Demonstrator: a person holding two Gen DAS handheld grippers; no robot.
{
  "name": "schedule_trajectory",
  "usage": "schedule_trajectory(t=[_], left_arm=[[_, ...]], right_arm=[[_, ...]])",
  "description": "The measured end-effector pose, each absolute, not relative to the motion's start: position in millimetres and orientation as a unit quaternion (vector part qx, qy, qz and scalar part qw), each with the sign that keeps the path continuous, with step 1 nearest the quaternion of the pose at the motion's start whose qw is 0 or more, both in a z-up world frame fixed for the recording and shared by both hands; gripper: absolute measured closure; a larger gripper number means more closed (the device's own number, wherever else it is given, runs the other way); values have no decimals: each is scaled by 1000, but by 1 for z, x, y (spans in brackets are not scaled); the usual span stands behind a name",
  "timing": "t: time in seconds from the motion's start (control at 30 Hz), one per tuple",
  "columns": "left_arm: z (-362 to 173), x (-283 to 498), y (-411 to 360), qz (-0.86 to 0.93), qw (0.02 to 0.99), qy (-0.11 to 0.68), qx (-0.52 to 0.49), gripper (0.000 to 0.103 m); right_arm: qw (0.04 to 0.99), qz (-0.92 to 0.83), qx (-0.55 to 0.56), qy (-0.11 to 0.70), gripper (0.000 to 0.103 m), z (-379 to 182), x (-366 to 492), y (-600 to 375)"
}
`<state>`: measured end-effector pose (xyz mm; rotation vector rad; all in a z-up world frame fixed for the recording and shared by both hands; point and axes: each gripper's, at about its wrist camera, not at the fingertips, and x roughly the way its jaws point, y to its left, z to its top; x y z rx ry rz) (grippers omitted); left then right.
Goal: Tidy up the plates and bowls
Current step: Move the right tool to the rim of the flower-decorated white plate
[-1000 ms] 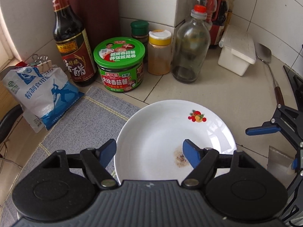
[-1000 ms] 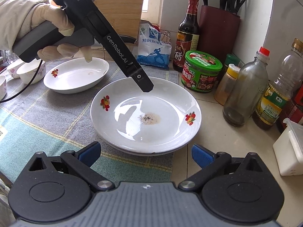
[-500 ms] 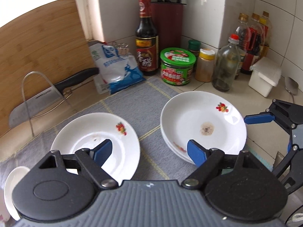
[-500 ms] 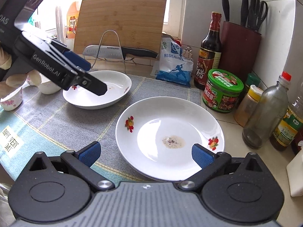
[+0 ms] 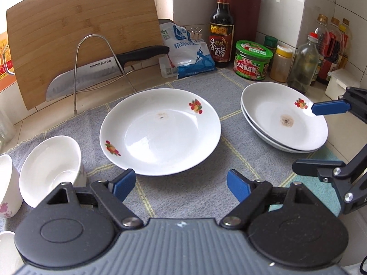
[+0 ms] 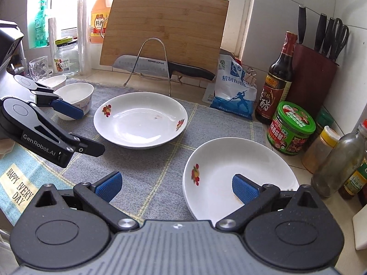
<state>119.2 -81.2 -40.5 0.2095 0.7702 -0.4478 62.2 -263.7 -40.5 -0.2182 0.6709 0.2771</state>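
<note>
while you are holding the left tongs [image 5: 180, 184] over the grey mat [image 5: 183, 197], their blue pads are standing spread with nothing between them, just short of the near rim of the single plate [image 5: 160, 133]. that plate is lying flat on the mat, a small stain near its middle. the two stacked plates [image 5: 284, 123] are sitting to its right, half off the mat's edge onto the bench [image 5: 332, 144], beside the green-lidded jar [image 5: 253, 60]. you are keeping the right tongs [image 6: 177, 188] spread too, gripping nothing; one pad is hanging over the top stacked plate, though whether it is touching cannot be told. a white bowl [image 5: 50, 169] is leaning on its side at the mat's left, next to a cup [image 5: 6, 183]. the cleaver [image 5: 103, 71] is resting in its wire stand before the chopping board [image 5: 80, 27].
</note>
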Motion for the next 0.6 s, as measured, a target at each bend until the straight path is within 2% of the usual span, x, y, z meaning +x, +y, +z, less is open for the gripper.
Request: schedule_trajectory(t=[0.4,0.53,0.6], left_arm=[[-92,144,-77,-190,897,386,97,16],[-96,152,-78,-173,900,391,79,0],[-97,155,-78,-171,902,388,75,0]], right_arm=[[919,121,-127,352,0,-41,77,-237],[916,139,-127,353,0,-42,88,-235],[914,149,-130,354,0,-42,96,-234]])
